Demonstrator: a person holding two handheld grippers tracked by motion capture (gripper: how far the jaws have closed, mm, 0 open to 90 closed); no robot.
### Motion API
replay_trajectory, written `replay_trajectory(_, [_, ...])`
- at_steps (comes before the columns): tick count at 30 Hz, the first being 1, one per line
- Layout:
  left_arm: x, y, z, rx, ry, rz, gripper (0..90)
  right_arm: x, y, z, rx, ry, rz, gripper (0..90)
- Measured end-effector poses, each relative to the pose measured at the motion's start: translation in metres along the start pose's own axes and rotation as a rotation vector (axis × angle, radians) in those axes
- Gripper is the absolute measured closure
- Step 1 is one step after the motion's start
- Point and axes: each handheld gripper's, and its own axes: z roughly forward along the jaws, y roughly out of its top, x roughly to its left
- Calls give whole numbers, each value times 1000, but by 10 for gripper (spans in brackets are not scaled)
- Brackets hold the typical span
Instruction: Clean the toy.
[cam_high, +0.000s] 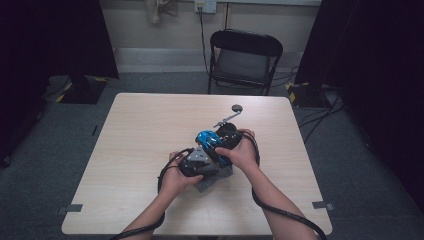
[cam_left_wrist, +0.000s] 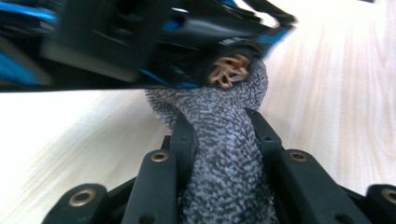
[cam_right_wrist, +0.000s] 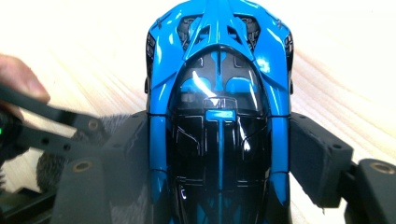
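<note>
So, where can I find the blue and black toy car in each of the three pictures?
High view: the blue and black toy car is at the table's middle, just above the two hands.
Left gripper view: it runs blurred across the top, above the grey speckled cloth.
Right gripper view: it stands in the centre, between the black tongs.
Shared landmark: the pale wooden table.

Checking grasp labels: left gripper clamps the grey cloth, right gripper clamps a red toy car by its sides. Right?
Not quite: the toy car is blue and black, not red, as the right gripper view shows. The rest holds: the right gripper clamps its sides, and the left gripper clamps the grey cloth.
</note>
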Motion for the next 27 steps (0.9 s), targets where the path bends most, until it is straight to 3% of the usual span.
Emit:
replay_trajectory(10, [-9, 1, 3, 14, -33, 36, 689, -5, 1, -5, -6, -9, 17, 285])
replay_trajectory(14, [-10, -3, 0, 36, -40, 40, 689, -16, -5, -8, -4, -17, 39, 285])
replay_trajectory(27, [4, -15, -22, 44, 20, 17, 689, -44, -24, -20, -5, -59, 93, 285])
